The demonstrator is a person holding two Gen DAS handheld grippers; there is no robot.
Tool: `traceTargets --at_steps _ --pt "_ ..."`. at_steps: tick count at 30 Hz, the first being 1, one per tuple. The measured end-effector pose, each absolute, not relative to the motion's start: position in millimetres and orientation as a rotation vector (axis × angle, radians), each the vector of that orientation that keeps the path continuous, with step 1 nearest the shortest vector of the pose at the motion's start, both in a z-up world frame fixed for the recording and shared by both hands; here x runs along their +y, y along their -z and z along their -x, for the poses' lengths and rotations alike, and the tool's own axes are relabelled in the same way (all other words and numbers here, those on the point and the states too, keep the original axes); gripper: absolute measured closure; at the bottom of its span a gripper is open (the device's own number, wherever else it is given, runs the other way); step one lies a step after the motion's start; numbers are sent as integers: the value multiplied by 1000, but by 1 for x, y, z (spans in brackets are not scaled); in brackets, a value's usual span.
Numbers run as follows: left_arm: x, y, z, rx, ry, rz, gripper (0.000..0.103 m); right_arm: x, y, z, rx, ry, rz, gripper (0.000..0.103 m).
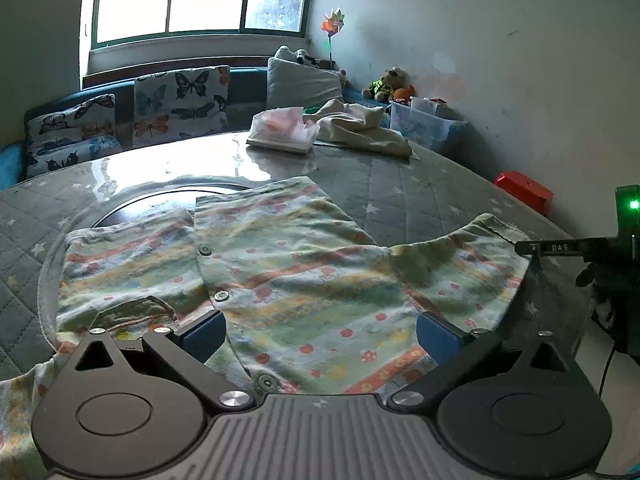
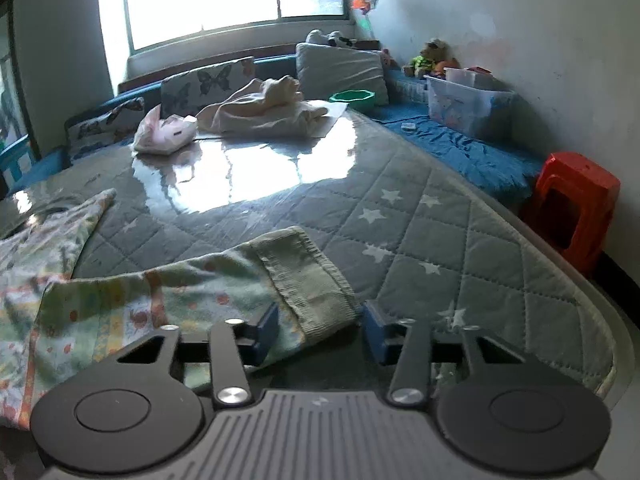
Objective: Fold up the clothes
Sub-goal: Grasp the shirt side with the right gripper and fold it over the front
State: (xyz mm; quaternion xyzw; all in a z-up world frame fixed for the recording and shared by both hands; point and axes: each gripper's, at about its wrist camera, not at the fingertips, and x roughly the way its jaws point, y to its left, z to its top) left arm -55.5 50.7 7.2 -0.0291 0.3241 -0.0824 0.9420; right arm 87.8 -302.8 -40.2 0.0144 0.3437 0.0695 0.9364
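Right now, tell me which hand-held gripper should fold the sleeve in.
Right. The right hand-held gripper is open around the sleeve's cuff; the left hand-held gripper is over the shirt's body.

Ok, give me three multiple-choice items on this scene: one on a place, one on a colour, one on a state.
1. Where does the ribbed sleeve cuff lie?
A. Between the right gripper's fingers
B. On the butterfly cushions
C. In the storage bin

2. What colour is the plastic stool beside the table?
A. Green
B. Red
C. White

3. How does the left gripper stand over the patterned baby garment?
A. Shut on a snap button
B. Open
C. Shut on the collar

Answers: 1 A, the cuff sits between the blue pads, ungripped. 2 B, its sides are bright red. 3 B, its pads stand wide apart above the cloth.
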Motion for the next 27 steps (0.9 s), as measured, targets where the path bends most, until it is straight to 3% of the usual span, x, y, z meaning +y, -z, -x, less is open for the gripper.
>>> traceTargets --at_steps 7,27 --pt "51 -1 54 696 142 64 0 -305 35 -85 691 -167 -70 92" --pt "82 6 75 706 45 115 0 -185 -74 -55 578 -714 -161 95"
